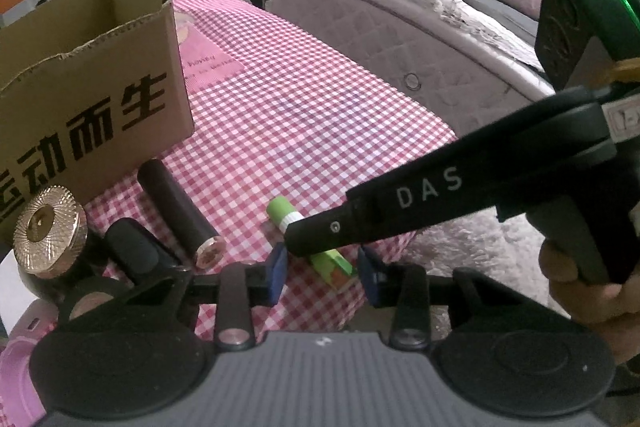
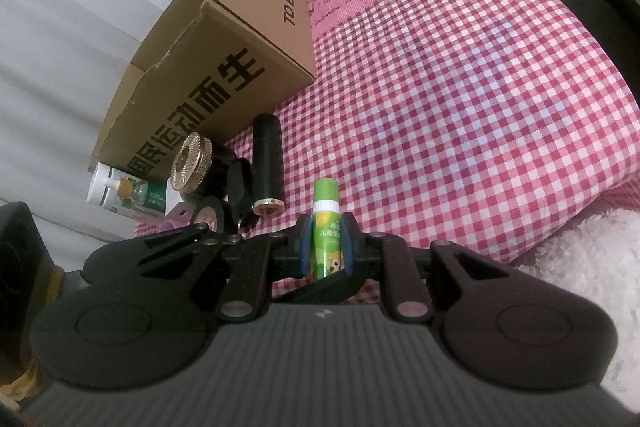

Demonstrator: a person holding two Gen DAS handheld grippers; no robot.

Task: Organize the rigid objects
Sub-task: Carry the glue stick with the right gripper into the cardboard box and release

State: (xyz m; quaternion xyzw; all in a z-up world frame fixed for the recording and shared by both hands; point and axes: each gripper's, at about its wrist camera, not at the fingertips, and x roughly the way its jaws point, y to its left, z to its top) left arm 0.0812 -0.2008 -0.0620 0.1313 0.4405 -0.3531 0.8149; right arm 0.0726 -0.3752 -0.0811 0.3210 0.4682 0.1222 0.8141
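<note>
A green glue stick [image 2: 327, 223] with a white collar is clamped between the blue pads of my right gripper [image 2: 327, 247], which is shut on it just above the pink checked tablecloth [image 2: 460, 107]. In the left wrist view the right gripper [image 1: 304, 239] reaches in from the right, with the glue stick [image 1: 282, 211] slanting down under its tip. The stick's lower end lies between the blue pads of my left gripper [image 1: 323, 275]. Those pads stand apart on either side and do not press on it.
An open cardboard box [image 1: 92, 87] stands at the left. In front of it lie a dark tube [image 1: 180, 211], a black jar with a gold knurled cap [image 1: 50, 231], a tape roll [image 2: 210, 217], a small black case [image 1: 132, 247] and a white bottle [image 2: 124, 195]. A bed [image 1: 400, 27] runs along the table's far right side.
</note>
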